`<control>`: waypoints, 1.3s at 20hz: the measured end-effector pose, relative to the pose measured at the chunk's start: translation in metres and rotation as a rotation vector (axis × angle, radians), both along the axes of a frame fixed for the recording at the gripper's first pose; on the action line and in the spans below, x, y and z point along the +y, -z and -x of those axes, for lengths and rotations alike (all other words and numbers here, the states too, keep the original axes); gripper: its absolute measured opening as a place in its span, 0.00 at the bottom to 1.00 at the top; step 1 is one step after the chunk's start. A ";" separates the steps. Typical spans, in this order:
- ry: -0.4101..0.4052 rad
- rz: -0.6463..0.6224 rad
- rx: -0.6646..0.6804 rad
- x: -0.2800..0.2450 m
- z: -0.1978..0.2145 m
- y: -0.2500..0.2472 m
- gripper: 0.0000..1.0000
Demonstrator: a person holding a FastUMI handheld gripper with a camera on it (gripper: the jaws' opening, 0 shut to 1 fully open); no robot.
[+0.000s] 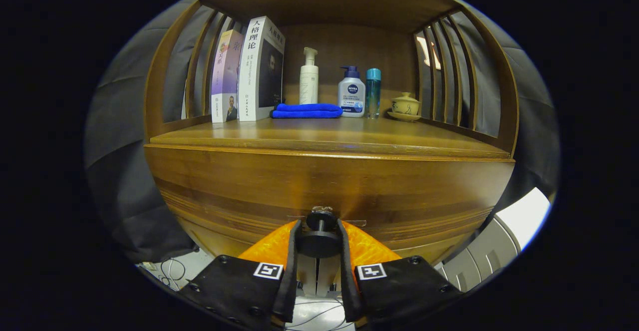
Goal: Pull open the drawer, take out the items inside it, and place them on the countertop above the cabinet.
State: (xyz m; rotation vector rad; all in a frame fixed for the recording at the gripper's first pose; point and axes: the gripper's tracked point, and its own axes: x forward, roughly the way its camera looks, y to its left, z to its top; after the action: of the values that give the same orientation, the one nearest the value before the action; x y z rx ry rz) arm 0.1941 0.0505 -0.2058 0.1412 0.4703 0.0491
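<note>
Gripper view: gripper low against the front of a wooden cabinet, fingers set narrow, one on each side of a round black drawer knob. Both inner faces pressed against the knob's disc, knob stem running forward into the drawer front. Orange bodies of the fingers glowing just behind the knob, black pads with square markers at the near end. Drawer closed or nearly so, front flush with the cabinet face as far as can be told; contents hidden.

Above the drawer, the counter, a flat wooden top with slatted side walls and a wooden back. Along the back, from one side to the other: two books standing upright and touching, a folded blue cloth lying flat just beside them, a white pump bottle upright behind the cloth, a shorter white pump bottle with a blue head just beside the cloth's end, a slim teal bottle touching or nearly touching it, then a small lidded tea bowl on a saucer near the slats. Front half of the counter bare.

Below the cabinet, pale floor with thin cables to one side and a white box-like object to the other.
</note>
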 end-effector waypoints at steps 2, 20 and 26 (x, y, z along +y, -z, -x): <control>-0.010 -0.004 -0.003 0.000 0.000 -0.001 0.31; -0.020 0.025 -0.014 0.000 0.087 -0.013 0.31; -0.006 0.018 -0.008 0.001 0.120 -0.017 0.30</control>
State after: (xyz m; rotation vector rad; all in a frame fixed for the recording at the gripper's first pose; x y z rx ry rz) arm 0.0737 0.0513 -0.1888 0.1221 0.4631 0.0512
